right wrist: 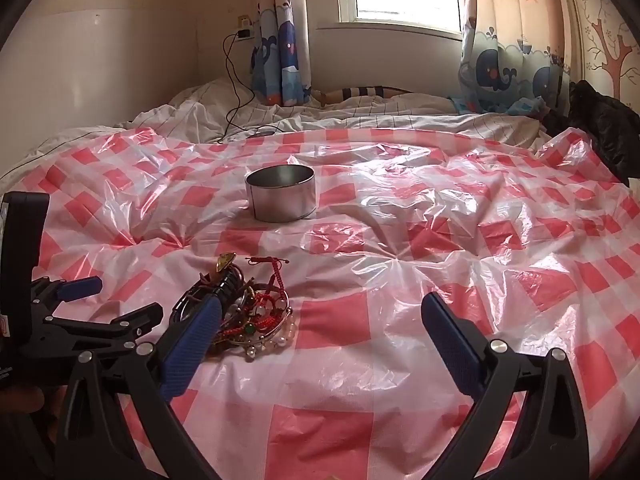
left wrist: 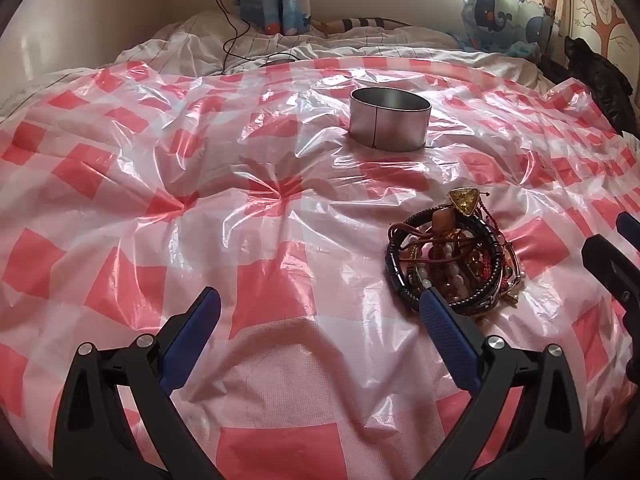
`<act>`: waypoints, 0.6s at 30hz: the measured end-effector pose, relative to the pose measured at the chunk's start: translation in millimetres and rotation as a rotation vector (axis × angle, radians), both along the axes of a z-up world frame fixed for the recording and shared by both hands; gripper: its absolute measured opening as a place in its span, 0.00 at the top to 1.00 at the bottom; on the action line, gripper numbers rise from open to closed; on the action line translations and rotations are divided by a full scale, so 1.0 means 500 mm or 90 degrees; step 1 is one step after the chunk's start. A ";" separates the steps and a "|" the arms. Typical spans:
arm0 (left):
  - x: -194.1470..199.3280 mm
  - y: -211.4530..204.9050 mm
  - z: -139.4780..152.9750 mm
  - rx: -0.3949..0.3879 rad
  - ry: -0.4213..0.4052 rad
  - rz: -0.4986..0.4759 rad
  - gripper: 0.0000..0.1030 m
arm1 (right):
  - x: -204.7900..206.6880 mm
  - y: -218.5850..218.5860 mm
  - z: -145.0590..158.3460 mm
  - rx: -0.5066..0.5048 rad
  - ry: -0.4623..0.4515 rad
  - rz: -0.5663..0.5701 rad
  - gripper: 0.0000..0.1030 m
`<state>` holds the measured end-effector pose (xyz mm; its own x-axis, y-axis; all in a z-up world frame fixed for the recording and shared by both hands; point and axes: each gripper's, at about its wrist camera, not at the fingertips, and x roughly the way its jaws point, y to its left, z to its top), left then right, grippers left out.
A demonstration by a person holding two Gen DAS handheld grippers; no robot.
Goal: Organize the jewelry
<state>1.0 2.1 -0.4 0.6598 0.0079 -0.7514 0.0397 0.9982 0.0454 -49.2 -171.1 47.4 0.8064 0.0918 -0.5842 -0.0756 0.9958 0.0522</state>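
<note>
A tangled pile of bracelets and beads lies on a red-and-white checked plastic sheet. It also shows in the right wrist view. A round open metal tin stands farther back; it shows in the right wrist view too. My left gripper is open and empty, its right finger at the near edge of the pile. My right gripper is open and empty, its left finger in front of the pile. The pile lies between the two grippers.
The sheet covers a bed with a white duvet behind it. A black charger cable runs from the wall onto the bed. Whale-print curtains hang at the window. A dark garment lies at the far right.
</note>
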 end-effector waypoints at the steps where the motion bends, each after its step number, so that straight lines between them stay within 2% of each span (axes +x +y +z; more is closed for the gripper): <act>1: 0.001 0.000 0.001 -0.001 0.000 0.001 0.07 | 0.000 0.000 0.000 0.000 -0.001 0.000 0.07; 18: -0.001 -0.002 -0.001 0.004 0.001 0.001 0.07 | 0.001 0.007 -0.003 0.001 0.001 -0.001 0.07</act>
<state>0.4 1.0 -0.7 0.6591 0.0128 -0.7519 0.0388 0.9979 0.0510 -48.9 -167.3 46.1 0.8056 0.0905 -0.5856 -0.0733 0.9959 0.0531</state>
